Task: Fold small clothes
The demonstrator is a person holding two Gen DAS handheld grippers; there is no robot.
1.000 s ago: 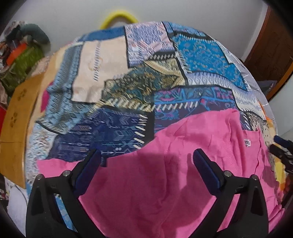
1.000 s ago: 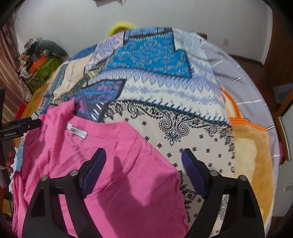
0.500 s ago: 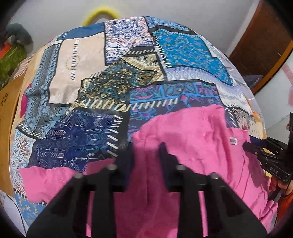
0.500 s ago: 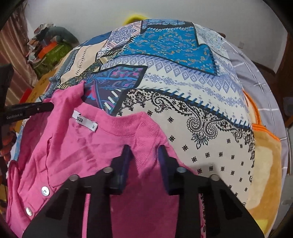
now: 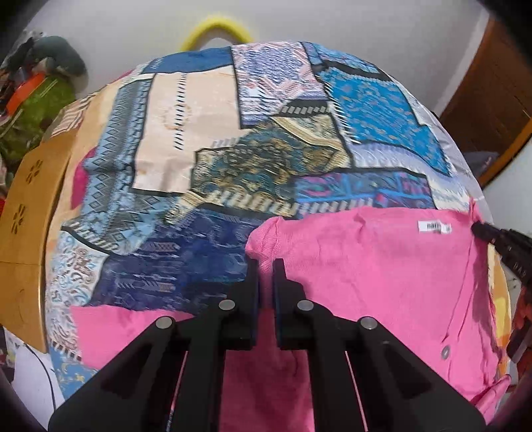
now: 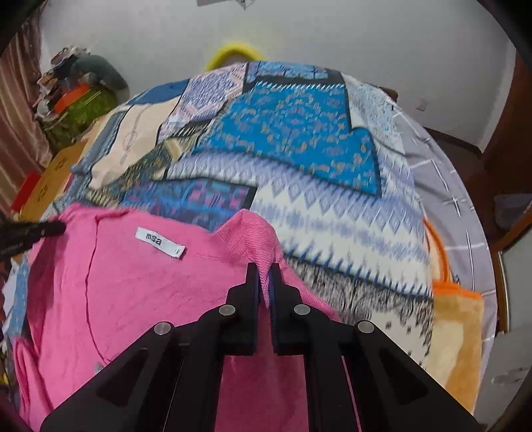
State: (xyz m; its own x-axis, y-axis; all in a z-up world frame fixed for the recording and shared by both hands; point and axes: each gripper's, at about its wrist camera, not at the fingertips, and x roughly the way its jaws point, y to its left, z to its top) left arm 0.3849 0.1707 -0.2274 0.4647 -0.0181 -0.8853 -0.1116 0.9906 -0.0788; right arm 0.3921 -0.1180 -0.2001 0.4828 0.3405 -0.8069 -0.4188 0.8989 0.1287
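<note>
Now clamped: left tool point(image 5: 265, 266), jaws drawn narrow on a pinch of the pink cardigan point(image 5: 382, 266) at one shoulder corner; a second ago the same jaws stood wide over flat knit, so the pick-up has only just been made; right tool point(image 6: 265, 270), likewise narrow, gripping a raised peak of pink knit at the other shoulder corner, where earlier its fingers straddled the cloth without touching; in the left view the right tool's tip shows at the garment's far edge.

Cardigan: small, buttoned front, lying on the bed with the neck label point(image 6: 159, 246) facing up between the two grips; both shoulder corners now puckered and slightly lifted, the body and one sleeve point(image 5: 109, 327) flat behind.

Bed cover point(image 5: 259, 166): patchwork print in blues and cream, under the whole garment; orange blanket point(image 6: 455, 319) at the right margin, well apart; yellow hoop point(image 5: 216, 31) against the far wall.

Judgement: both shoulders secured, the garment appears ready to be raised and folded over; the fold itself not yet begun.
</note>
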